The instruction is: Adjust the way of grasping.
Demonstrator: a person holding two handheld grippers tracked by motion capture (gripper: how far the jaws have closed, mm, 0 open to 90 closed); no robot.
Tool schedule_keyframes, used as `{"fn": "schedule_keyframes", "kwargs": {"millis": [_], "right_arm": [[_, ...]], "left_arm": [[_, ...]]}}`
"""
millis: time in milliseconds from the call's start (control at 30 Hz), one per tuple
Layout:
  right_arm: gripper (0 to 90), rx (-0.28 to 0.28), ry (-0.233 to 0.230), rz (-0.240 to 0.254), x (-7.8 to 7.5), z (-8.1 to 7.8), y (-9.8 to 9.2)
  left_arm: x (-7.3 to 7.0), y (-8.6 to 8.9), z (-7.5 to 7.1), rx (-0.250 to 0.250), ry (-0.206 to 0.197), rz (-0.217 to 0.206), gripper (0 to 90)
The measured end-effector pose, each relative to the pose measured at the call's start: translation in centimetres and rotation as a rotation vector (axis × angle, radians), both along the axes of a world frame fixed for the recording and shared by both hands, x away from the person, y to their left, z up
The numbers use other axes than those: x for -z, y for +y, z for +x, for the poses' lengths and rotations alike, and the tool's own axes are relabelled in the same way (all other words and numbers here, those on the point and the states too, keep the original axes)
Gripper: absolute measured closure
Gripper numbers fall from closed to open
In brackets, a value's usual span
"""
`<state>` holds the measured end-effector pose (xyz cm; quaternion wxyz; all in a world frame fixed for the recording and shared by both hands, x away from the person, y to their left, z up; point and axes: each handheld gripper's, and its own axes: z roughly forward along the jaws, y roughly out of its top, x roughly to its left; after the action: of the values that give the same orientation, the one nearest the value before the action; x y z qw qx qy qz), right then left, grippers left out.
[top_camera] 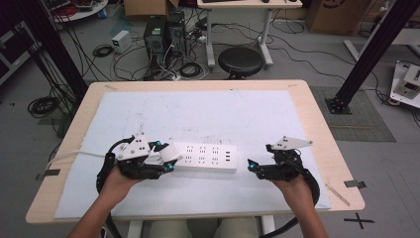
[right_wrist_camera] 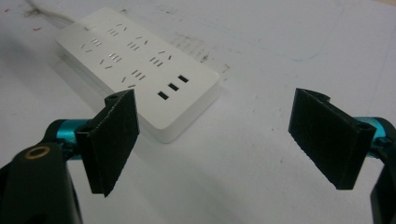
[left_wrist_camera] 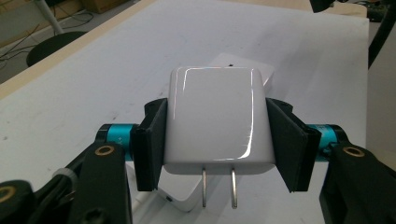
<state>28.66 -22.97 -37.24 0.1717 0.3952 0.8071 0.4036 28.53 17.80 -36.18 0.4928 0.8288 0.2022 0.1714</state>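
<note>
Left tongs (left_wrist_camera: 217, 140) clamp the white charger (left_wrist_camera: 217, 121); right tongs (right_wrist_camera: 233, 140) gape wide.

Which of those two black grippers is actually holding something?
The left gripper: its jaws are clamped on a white plug adapter above the power strip. The right gripper stands open with nothing between its jaws.

A glossy white charger (left_wrist_camera: 217, 121) sits between black claw pads (left_wrist_camera: 150, 144), above a white power strip (top_camera: 205, 157) on a pale mat (top_camera: 257, 114).

High view overlooks table (top_camera: 317, 124); tool views close.
</note>
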Motion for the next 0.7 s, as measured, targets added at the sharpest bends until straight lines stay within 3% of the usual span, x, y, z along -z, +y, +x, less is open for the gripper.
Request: {"fn": "schedule_keyframes", "kwargs": {"millis": [67,400,700], "right_arm": [[16.7,-0.004,0.000,0.001,0.0,0.0,0.1],[16.7,-0.072,0.079,0.122,-0.2,0.2,1.1],[16.6,-0.119,0.148,0.180,0.1,0.2,2.1]], "left_arm": [[0.1,-0.3,-0.1,0.020,-0.006,0.004,42.5],[0.6,-2.0,-1.0,0.120,-0.056,0.035,42.5],[1.2,-3.2,-1.5,0.176,-0.083,0.054,42.5]]}}
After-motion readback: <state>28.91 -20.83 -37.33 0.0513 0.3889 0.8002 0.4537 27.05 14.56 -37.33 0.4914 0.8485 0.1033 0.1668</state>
